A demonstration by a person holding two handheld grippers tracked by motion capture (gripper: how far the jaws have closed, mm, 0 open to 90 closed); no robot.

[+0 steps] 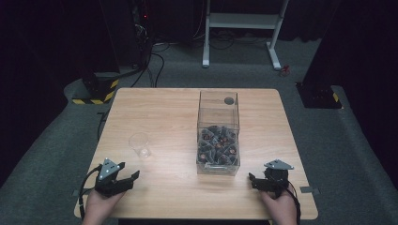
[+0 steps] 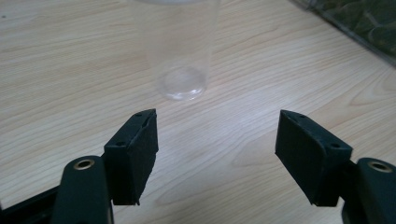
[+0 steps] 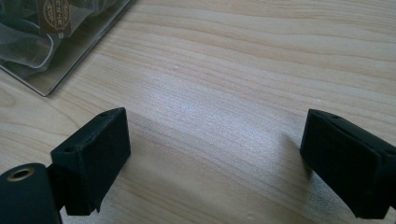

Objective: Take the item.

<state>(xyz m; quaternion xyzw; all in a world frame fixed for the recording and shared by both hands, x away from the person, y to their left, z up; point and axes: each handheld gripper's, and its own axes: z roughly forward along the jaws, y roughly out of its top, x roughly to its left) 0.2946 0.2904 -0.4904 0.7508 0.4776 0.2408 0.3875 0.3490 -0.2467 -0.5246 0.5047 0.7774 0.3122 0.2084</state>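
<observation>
Standing at the near edge, both tongs sit low over the surface: left tongs w/ jaws spread wide, nothing between them, right tongs likewise agape and empty, well apart from the left. Just ahead of the left pair stands a clear plastic cup, upright, mouth up, looks empty; in the left gripper view its base sits dead centre beyond the jaws. Prob. very light, thin-walled, slick, easy to crush or tip, so I'd say pinch gently at mid-wall, or lower, w/ pads on opposite sides. Further off, right of centre, a tall clear box holds small dark wrapped sachets, soft, light, crinkly.
</observation>
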